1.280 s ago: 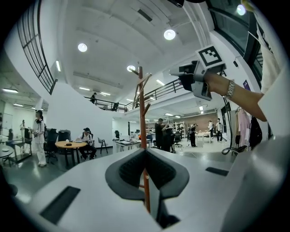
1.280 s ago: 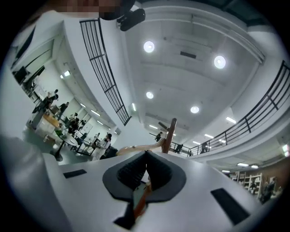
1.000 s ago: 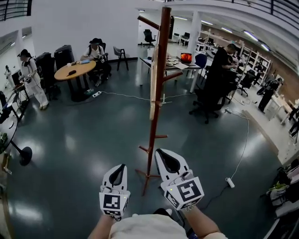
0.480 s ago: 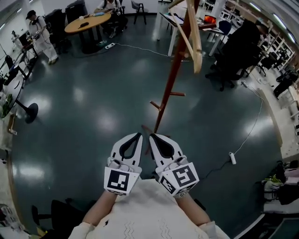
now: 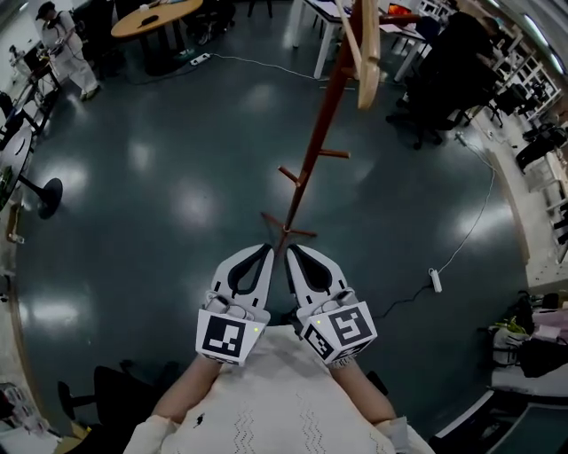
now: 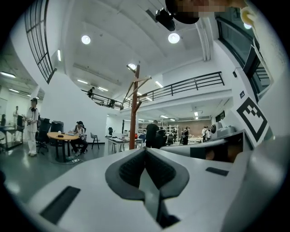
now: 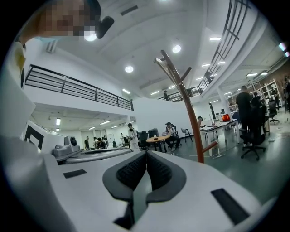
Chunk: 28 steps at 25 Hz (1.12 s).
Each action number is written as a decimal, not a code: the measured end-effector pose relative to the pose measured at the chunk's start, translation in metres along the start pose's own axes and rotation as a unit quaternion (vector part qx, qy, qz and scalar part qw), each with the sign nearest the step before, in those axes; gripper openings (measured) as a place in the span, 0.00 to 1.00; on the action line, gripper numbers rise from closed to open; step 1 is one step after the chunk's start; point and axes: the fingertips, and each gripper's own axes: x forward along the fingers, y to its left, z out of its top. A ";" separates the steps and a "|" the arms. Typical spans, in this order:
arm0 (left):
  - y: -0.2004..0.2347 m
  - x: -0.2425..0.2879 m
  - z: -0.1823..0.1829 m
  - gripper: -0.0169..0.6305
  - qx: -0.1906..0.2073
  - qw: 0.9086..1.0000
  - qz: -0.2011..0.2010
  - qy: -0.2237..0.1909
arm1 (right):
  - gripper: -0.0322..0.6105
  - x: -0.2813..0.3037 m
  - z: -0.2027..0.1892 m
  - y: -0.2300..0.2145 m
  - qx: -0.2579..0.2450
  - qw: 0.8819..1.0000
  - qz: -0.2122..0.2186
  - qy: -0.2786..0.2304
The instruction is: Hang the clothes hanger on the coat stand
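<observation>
since the clothes hanger is hanging on the coat stand, the left gripper and right gripper are idling near its base, closed and empty.

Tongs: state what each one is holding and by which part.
Nothing is held. The left tongs and right tongs are both shut and empty; the clothes hanger hangs on the coat stand, apart from both.

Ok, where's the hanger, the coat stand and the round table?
hanger [image 5: 367, 62], head view, on its wooden arm.
coat stand [image 5: 311, 160], head view, middle of its pole.
round table [image 5: 177, 11], head view, on its top.
</observation>
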 end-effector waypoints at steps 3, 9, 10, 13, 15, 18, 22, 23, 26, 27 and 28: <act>0.000 0.001 0.001 0.05 -0.002 1.000 0.007 0.001 | 0.08 -0.002 0.000 -0.001 -0.004 1.000 0.002 0.003; -0.003 -0.001 0.000 0.05 0.000 1.000 0.007 -0.001 | 0.08 0.002 -0.001 0.005 -0.014 1.000 0.018 0.011; -0.002 -0.001 0.000 0.05 0.000 1.000 0.008 -0.001 | 0.08 0.003 -0.002 0.006 -0.015 0.999 0.025 0.013; 0.001 -0.003 0.001 0.05 -0.001 1.000 0.013 -0.005 | 0.08 0.005 -0.004 0.007 -0.008 0.999 0.027 0.021; 0.003 -0.004 0.001 0.05 -0.002 1.000 0.017 -0.008 | 0.08 0.005 -0.006 0.008 -0.008 0.999 0.028 0.025; 0.002 -0.007 0.003 0.05 -0.005 1.000 0.017 -0.014 | 0.08 0.005 -0.007 0.013 -0.008 0.999 0.031 0.028; 0.006 -0.012 0.005 0.05 -0.010 1.000 0.019 -0.018 | 0.08 0.006 -0.007 0.018 -0.015 0.999 0.030 0.029; 0.007 -0.011 0.005 0.05 -0.010 1.000 0.020 -0.019 | 0.08 0.007 -0.007 0.018 -0.017 0.999 0.029 0.029; 0.007 -0.008 0.003 0.05 -0.007 1.000 0.018 -0.018 | 0.08 0.008 -0.009 0.012 -0.019 0.999 0.023 0.033; 0.006 -0.008 0.001 0.05 -0.006 1.000 0.016 -0.014 | 0.08 0.007 -0.010 0.011 -0.017 0.999 0.021 0.035; 0.005 -0.008 -0.001 0.05 -0.004 1.000 0.013 -0.007 | 0.08 0.007 -0.011 0.010 -0.016 0.999 0.019 0.037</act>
